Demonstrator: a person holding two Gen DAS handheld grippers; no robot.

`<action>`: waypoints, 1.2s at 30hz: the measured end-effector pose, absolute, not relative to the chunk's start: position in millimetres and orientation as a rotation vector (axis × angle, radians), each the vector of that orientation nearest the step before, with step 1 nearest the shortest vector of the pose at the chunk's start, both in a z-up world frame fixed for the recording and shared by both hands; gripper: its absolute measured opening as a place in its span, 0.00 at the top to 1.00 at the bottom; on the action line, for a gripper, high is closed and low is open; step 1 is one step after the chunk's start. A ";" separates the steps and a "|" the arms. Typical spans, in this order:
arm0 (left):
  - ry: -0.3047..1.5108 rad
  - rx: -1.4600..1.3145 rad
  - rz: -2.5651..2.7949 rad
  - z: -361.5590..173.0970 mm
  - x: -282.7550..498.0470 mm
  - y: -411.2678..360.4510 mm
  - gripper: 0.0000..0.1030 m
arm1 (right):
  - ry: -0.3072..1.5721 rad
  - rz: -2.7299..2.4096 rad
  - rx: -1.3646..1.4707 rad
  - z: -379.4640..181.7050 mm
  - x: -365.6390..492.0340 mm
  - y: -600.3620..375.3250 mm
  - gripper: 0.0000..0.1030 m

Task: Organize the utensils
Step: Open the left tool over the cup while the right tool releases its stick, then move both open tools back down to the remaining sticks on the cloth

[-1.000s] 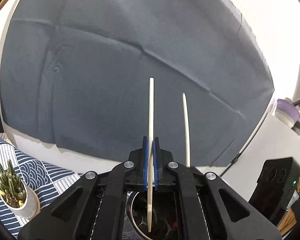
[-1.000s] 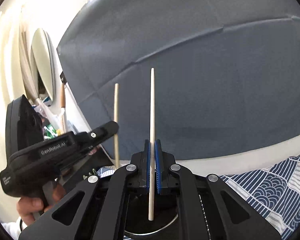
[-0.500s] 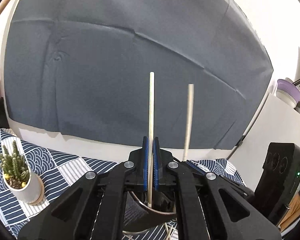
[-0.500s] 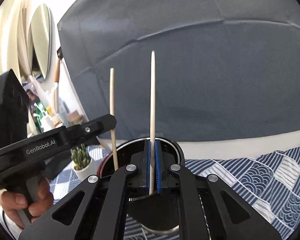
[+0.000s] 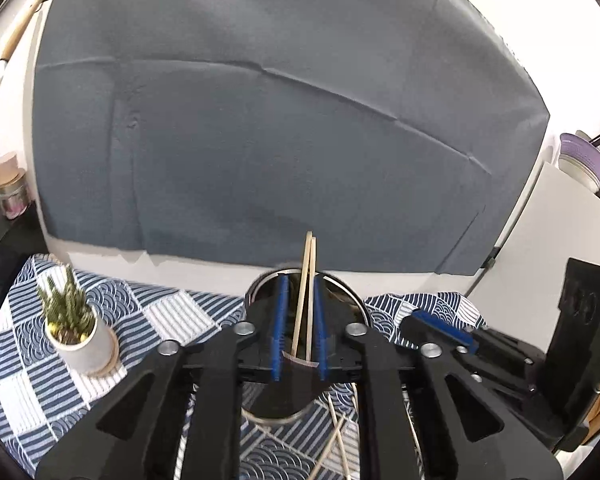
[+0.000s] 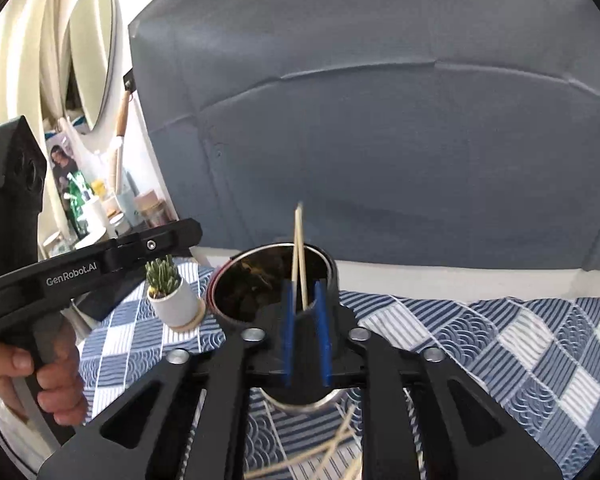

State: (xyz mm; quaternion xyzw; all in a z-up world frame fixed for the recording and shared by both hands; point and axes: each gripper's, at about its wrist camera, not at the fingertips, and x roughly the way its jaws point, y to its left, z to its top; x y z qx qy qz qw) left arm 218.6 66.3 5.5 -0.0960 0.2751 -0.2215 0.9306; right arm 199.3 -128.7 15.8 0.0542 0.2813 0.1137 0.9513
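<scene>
Checked tablecloth (image 6: 540, 344) | chopsticks (image 6: 299, 256) upright in cup (image 6: 236, 280), tips up

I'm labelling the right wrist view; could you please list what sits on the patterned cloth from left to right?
Small potted cactus → metal cup holding two chopsticks → bare stretch of blue patterned cloth.

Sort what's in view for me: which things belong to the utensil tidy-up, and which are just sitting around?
Job:
chopsticks standing in the metal cup
loose chopsticks on the cloth

Lying about:
potted cactus
jars
purple bowl
</scene>
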 end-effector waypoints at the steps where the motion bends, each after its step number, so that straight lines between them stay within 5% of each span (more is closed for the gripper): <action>1: 0.568 -0.196 -0.446 6.1 214.7 66.6 0.82 | 0.571 0.228 0.102 18.3 194.8 -130.6 0.77; 7: 0.593 -0.153 -0.422 10.0 187.0 64.9 0.60 | 0.590 0.212 0.044 32.4 160.7 -146.3 0.73; 11: 0.626 -0.114 -0.407 9.5 169.9 61.5 0.46 | 0.592 0.165 0.032 36.3 132.8 -162.0 0.56; 20: 0.743 -0.058 -0.395 -8.7 143.1 60.2 0.16 | 0.666 0.061 0.082 15.0 85.6 -199.9 0.43; 36: 1.062 -0.014 -0.331 -91.8 136.6 72.6 0.08 | 0.824 -0.030 0.066 -43.9 52.5 -235.3 0.18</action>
